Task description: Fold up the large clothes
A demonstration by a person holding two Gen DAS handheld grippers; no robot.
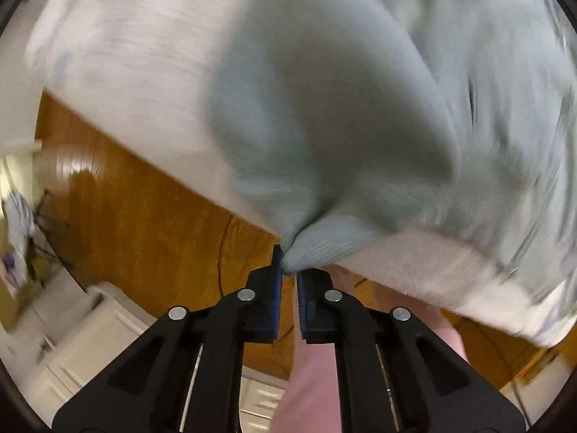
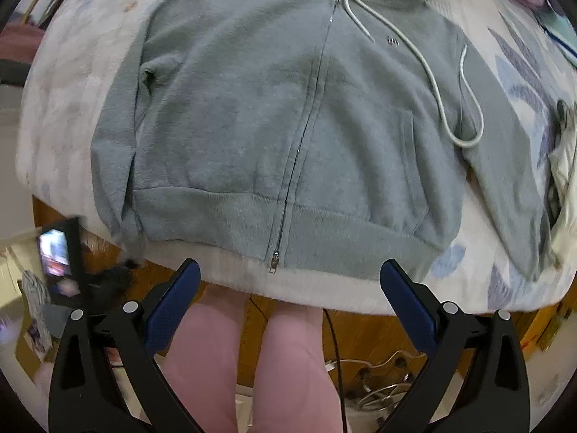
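We are barely started: the grey hoodie (image 2: 288, 126) lies unfolded across the frame's middle on the bed (image 2: 65, 108), our left gripper (image 1: 290, 270) pinching its hem corner, our right gripper (image 2: 288, 274) spread wide, empty.

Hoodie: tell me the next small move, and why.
Probably close the right claw on the hem by the zipper pull. The left claw already pinches the hoodie, while the right one hangs open just short of the hem.
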